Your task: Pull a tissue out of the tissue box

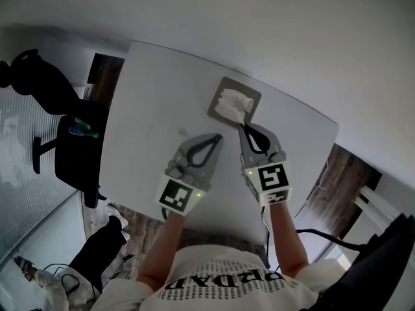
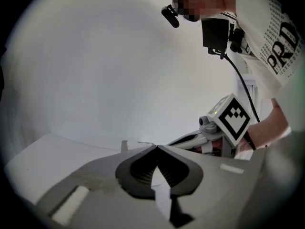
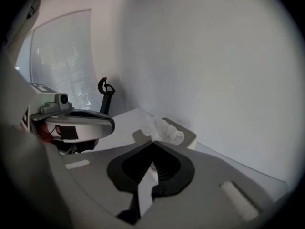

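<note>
- White crumpled tissue [image 1: 233, 103]: one, standing up out of one grey, near-square tissue box [image 1: 224, 86], close to the far edge of your white table [image 1: 149, 128].
- Your two tongs: right gripper [image 1: 242, 124] pinched on the tissue's near corner; left gripper [image 1: 218, 137] closed on nothing, just beside.
- Bare tabletop lies left of the box.
</note>
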`<state>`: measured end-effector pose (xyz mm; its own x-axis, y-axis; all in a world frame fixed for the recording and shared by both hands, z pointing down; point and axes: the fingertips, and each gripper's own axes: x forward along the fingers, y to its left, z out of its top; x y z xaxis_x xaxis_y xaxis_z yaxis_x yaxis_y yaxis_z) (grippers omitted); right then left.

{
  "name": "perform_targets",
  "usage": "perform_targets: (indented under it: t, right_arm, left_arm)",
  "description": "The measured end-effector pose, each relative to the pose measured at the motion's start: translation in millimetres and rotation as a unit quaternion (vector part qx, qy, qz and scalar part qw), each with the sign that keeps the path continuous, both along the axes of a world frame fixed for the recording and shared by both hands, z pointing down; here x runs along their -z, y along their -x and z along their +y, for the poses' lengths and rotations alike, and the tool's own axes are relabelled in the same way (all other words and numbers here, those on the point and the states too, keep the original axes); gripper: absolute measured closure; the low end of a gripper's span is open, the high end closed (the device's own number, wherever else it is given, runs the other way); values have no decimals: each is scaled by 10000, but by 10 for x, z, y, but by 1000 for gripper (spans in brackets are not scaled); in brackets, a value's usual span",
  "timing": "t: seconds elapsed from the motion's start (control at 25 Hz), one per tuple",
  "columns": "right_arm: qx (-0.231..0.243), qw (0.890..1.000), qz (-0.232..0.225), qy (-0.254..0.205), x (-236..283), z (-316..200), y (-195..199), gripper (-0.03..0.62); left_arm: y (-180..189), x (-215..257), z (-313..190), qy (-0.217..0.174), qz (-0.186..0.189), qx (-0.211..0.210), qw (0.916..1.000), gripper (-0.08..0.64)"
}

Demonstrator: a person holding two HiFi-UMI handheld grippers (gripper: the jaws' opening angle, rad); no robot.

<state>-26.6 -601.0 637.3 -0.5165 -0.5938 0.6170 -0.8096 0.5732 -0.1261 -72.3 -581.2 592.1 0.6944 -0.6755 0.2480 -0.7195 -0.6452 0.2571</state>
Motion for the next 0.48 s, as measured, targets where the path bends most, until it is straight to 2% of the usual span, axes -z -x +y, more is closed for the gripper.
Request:
perform_targets:
  t: [0.08,0.48]
  right_arm:
    - [2,9999,-76,-109,36,-21,19,584]
    - [-4,10000,76,18,302,44,-41,584]
  left_arm:
    - [-6,26,-5,-32,14,-8,10000,555]
    - [2,303,-6,-264,22,-51,9996,555]
